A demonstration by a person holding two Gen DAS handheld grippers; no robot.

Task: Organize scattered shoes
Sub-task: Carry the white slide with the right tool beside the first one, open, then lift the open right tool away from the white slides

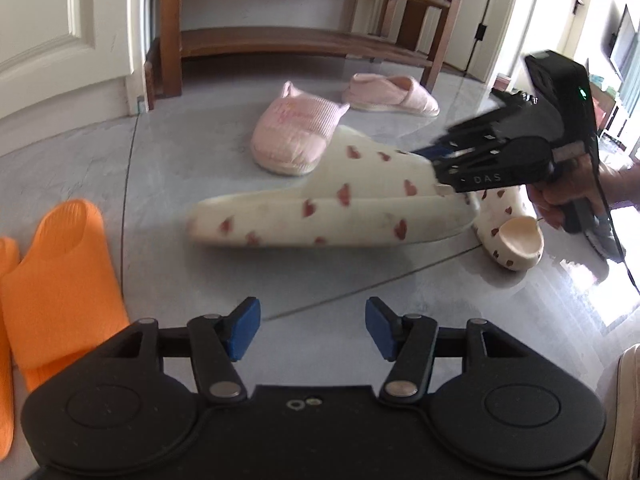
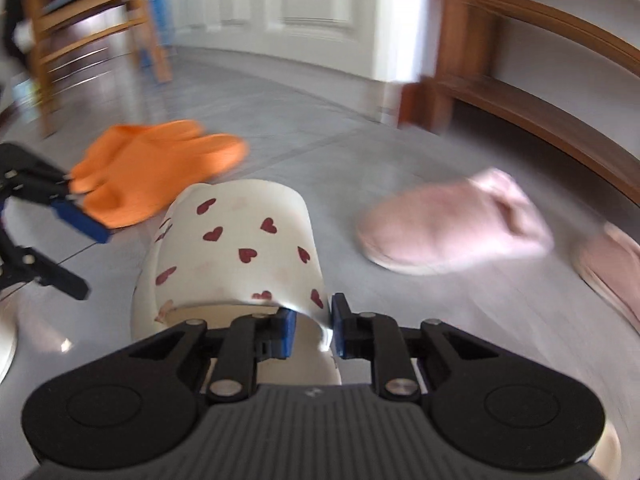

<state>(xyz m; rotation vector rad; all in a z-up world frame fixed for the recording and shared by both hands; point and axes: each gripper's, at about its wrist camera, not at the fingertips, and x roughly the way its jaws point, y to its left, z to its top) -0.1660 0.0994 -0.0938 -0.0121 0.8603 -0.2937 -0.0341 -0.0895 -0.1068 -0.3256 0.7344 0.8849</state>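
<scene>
Grip check: my right gripper (image 2: 313,322) pinches the strap edge of the heart slide (image 1: 328,200), raised off the floor (image 1: 160,264). I keep the pinch firm, carry level toward the rack (image 1: 304,44). Left gripper (image 1: 313,330) gapes, empty.

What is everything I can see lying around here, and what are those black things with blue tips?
Heart-print slipper: one, cream with red hearts, lifted off the floor, its strap edge pinched in the right gripper.
Second heart-print slipper: one, same pattern, on the grey floor behind the lifted one.
Pink slippers: two, pale pink, on the floor in front of the rack.
Orange slippers: two, bright orange, side by side on the floor.
Shoe rack: one, brown wood, against the wall; the shelves in view hold no shoes.
Chair: one, light wood, in the background.
Left gripper: black, blue fingers, open, holding nothing.
Right gripper: black, blue fingers, hand-held, closed on the slipper.
</scene>
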